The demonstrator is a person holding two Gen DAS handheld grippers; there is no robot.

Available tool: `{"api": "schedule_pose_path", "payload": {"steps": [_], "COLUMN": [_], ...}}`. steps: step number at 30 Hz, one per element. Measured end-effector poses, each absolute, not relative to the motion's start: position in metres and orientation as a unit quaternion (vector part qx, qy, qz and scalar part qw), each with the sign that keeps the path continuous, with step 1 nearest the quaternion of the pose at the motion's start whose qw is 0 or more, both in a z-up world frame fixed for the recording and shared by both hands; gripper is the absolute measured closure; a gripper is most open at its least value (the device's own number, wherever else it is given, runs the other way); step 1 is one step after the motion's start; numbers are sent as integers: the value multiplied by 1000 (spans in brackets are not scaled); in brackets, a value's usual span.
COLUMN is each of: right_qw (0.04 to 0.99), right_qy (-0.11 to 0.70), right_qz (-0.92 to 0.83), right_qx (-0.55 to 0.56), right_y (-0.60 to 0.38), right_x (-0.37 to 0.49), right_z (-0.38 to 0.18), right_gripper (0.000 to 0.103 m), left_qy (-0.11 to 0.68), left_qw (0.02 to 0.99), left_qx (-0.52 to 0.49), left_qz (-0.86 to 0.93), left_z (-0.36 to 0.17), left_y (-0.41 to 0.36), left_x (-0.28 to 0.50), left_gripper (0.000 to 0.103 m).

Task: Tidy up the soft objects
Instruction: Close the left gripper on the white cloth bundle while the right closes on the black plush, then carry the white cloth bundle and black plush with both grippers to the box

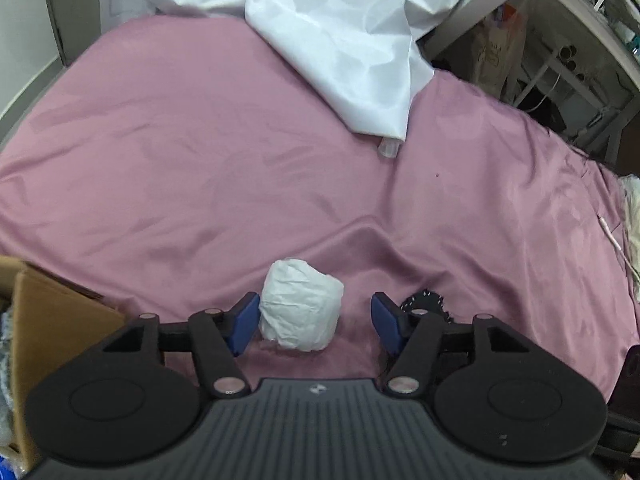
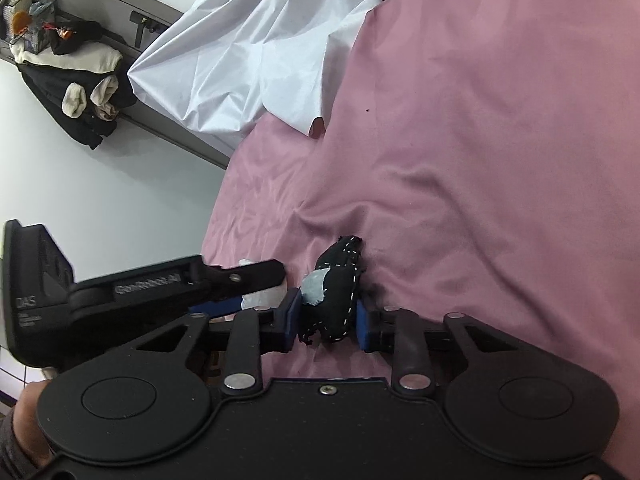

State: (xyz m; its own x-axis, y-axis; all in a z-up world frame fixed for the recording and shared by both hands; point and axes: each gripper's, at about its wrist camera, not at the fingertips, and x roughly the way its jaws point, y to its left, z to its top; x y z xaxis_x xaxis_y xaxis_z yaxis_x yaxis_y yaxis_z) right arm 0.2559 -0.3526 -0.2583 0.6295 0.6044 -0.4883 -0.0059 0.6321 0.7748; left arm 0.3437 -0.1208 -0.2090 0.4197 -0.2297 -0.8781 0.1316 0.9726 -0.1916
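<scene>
A crumpled white soft ball (image 1: 300,306) lies on the pink bedsheet (image 1: 200,152) between the fingers of my left gripper (image 1: 316,322), which is open; its left blue pad (image 1: 244,322) touches the ball, the right pad stands apart. A black soft toy with white stitching and a pale blue patch (image 2: 336,292) sits between the blue pads of my right gripper (image 2: 328,320), which is shut on it. The toy's edge shows in the left wrist view (image 1: 424,304). The left gripper also shows in the right wrist view (image 2: 160,284), close beside the right one.
A white sheet (image 1: 344,36) is heaped at the far end of the bed, with a small clear cup (image 1: 389,147) at its edge. A cardboard box (image 1: 48,320) stands at the near left. Shelving and clutter (image 1: 560,60) stand beyond the bed's right side.
</scene>
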Motion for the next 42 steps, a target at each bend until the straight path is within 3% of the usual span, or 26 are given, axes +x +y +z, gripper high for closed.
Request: {"api": "schedule_pose_path", "payload": {"steps": [4, 21, 42], "right_qw": [822, 854, 894], "right_qy": [386, 382, 321], "right_qz": [189, 110, 107], "right_qx": [373, 335, 293], "right_y": [-352, -335, -302], "right_x": [255, 224, 164], "right_z": [-259, -217, -134], "right_gripper": [79, 84, 84], "left_qy": [544, 508, 454], "left_qw": [831, 845, 875], "left_qx": [-39, -96, -87], "left_qz": [-108, -137, -146], "left_z": [-221, -170, -94], "left_y": [-117, -81, -35], "left_x": [348, 328, 231], "left_gripper": [58, 60, 60]}}
